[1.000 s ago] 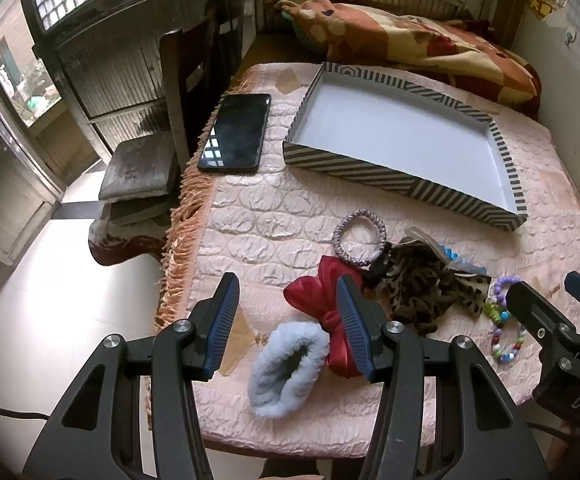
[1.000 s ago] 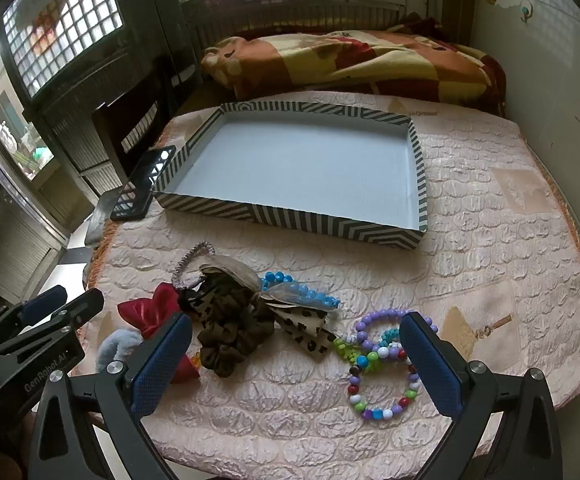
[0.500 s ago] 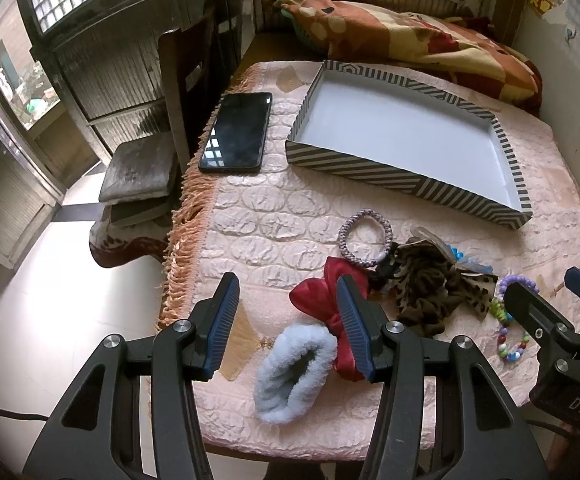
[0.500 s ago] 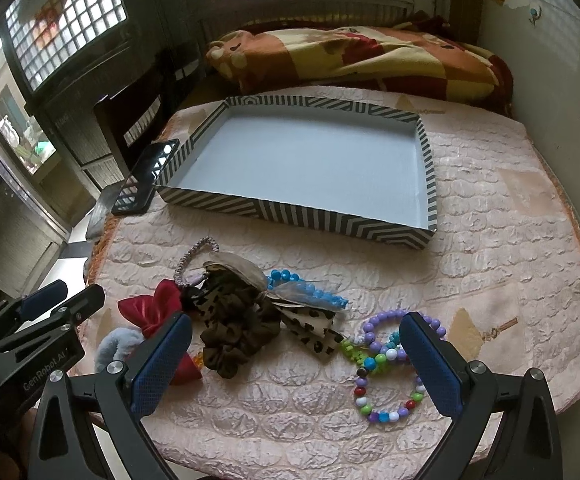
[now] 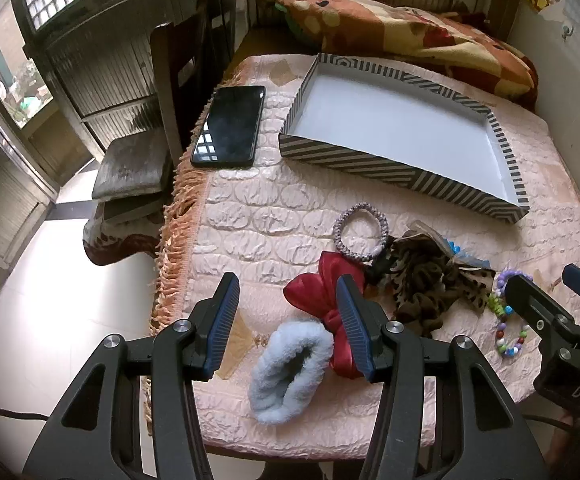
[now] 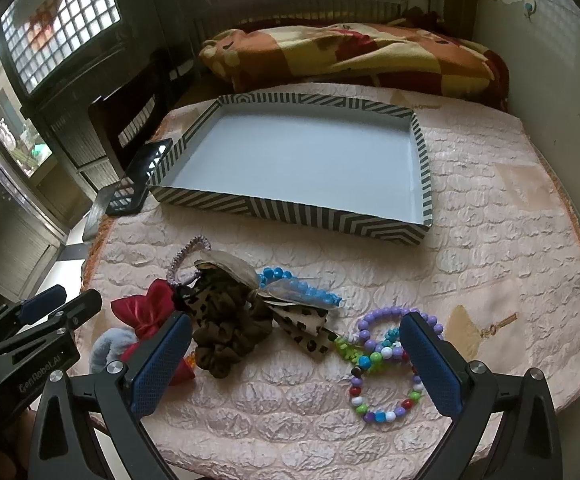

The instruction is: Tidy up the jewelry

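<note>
A striped tray (image 5: pixel 393 168) (image 6: pixel 286 210) with a bare white floor lies at the back of the pink quilted table. In front of it lie a grey beaded hair tie (image 5: pixel 361 232), a red bow (image 5: pixel 317 292) (image 6: pixel 146 312), a pale blue fluffy scrunchie (image 5: pixel 286 372), a leopard scrunchie and bow (image 5: pixel 421 280) (image 6: pixel 226 320), a blue bead strand (image 6: pixel 301 286) and purple and multicolour bead bracelets (image 6: pixel 385 376) (image 5: pixel 507 320). My left gripper (image 5: pixel 286 316) is open above the blue scrunchie and red bow. My right gripper (image 6: pixel 295 360) is open above the table's front, between the leopard scrunchie and the bracelets.
A black phone (image 5: pixel 230 126) lies at the table's left edge beside the tray. A dark wooden chair (image 5: pixel 174 80) with a cushion stands left of the table. A patterned blanket (image 6: pixel 353 56) lies behind the tray. A wall runs along the right.
Both grippers have moved slightly forward and down toward the pile of accessories. Both stay open. Nothing on the table has moved.
</note>
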Available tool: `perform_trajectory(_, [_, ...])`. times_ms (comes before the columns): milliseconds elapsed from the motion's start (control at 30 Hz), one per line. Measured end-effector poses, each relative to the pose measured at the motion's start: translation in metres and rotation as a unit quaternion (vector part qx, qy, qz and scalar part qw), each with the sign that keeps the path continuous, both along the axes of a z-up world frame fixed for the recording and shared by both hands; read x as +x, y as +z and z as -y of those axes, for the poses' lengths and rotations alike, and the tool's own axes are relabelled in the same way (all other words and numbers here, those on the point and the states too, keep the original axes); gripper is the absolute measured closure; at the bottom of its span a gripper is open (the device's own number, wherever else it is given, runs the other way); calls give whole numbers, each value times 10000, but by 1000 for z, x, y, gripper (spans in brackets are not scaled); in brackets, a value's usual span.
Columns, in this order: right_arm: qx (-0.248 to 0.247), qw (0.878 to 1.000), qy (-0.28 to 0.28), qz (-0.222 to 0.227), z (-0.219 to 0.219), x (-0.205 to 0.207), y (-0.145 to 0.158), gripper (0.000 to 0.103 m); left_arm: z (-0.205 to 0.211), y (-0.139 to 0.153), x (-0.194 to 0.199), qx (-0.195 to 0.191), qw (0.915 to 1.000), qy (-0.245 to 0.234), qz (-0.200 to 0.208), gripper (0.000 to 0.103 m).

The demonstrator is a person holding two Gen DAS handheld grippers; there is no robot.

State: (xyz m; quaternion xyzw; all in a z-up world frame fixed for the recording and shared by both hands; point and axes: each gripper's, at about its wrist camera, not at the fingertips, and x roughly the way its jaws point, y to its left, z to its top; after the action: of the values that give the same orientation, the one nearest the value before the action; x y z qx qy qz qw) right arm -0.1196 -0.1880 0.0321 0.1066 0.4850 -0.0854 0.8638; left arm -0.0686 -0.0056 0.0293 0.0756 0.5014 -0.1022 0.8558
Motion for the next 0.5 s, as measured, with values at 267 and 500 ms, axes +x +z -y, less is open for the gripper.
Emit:
perform_trajectory(267, [-16, 9999, 108, 14, -4, 3, 0, 0, -3, -1, 2, 0, 10000, 26, -33, 53])
perform_trajectory(500, [37, 9999, 115, 10, -3, 2, -2, 0, -6, -3, 5, -22, 9999, 46, -102, 53])
